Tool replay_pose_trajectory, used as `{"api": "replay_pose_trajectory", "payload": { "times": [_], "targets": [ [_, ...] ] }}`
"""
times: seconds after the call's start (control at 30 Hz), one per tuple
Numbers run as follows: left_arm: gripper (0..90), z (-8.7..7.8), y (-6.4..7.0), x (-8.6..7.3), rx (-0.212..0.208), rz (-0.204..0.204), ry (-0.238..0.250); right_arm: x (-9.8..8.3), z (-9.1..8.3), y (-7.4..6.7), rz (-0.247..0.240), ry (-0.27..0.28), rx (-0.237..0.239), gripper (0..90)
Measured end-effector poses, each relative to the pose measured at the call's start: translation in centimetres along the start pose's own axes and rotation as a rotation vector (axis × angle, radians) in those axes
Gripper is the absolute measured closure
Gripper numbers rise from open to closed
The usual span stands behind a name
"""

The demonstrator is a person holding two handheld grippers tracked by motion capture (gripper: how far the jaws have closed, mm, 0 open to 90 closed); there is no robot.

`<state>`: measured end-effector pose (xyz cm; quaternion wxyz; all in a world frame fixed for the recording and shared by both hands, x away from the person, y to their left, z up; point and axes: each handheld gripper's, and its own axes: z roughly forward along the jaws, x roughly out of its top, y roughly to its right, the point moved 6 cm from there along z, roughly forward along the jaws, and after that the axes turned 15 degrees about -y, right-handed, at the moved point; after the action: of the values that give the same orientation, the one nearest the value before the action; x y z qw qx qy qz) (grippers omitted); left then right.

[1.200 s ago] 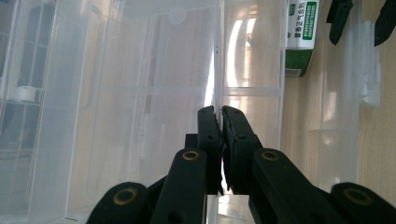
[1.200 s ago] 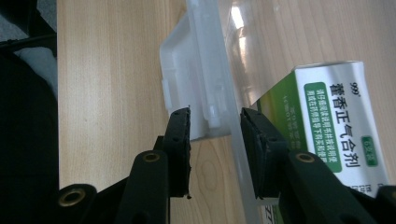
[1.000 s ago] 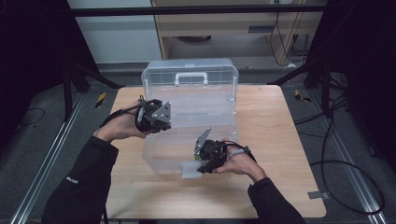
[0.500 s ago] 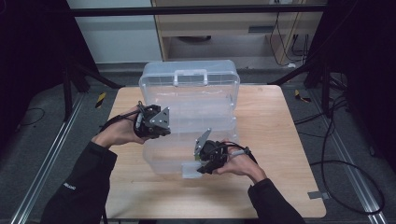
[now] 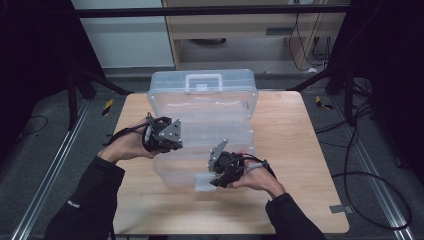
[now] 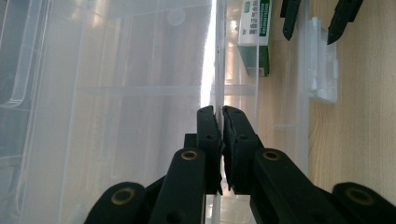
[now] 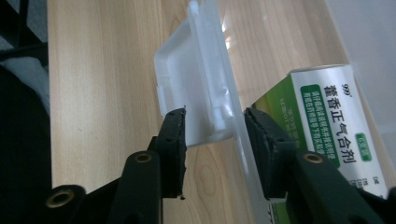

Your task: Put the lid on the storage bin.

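The clear storage box (image 5: 202,130) sits mid-frame on the counter (image 5: 300,150), lid raised, long axis left to right, handle toward the frame top. The left gripper (image 5: 162,136) pinches the lid edge. The right gripper (image 5: 225,170) is spread around the front latch (image 7: 196,88), unclamped. A green-and-white carton (image 7: 327,126) lies inside. Closing probably remains.

Glossy clear plastic box (image 5: 202,107), seemingly wooden table (image 5: 295,150)

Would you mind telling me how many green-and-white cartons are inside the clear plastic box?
1. A single green-and-white carton lies on the floor of the clear plastic box, near its front latch. Others might be hidden behind glare on the lid.
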<state>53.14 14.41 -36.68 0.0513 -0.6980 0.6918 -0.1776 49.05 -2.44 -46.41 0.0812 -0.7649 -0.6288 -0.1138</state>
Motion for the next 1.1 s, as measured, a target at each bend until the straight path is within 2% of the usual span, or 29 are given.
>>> {"api": "replay_pose_trajectory", "payload": {
  "times": [0.13,0.17,0.33,0.57,0.87,1.0,1.1],
  "targets": [
    [85.1,0.1,0.1,0.0,-0.007,-0.011,0.011,-0.4,-1.1,-0.1,0.024,0.057,-0.011,57.6],
    [85.1,0.1,0.1,0.0,-0.004,-0.003,0.007,-0.6,-1.5,-0.2,0.032,0.081,-0.005,57.4],
    [84.7,0.0,0.1,-0.1,0.000,-0.022,0.008,-1.7,-4.1,-0.3,0.096,0.203,-0.010,59.2],
    [84.5,0.1,0.1,-0.1,-0.004,-0.034,0.016,-4.5,-7.5,0.0,0.192,0.318,-0.039,70.0],
    [84.4,0.1,0.1,-0.1,-0.004,-0.036,0.015,-7.6,-9.8,1.0,0.290,0.383,-0.092,80.6],
    [84.4,0.1,0.1,-0.1,-0.004,-0.038,0.016,-7.9,-10.9,1.5,0.322,0.440,-0.119,86.0],
    [84.4,0.1,0.2,-0.1,-0.004,-0.038,0.016,-7.7,-11.8,2.1,0.350,0.499,-0.158,89.9]
  ]
}}
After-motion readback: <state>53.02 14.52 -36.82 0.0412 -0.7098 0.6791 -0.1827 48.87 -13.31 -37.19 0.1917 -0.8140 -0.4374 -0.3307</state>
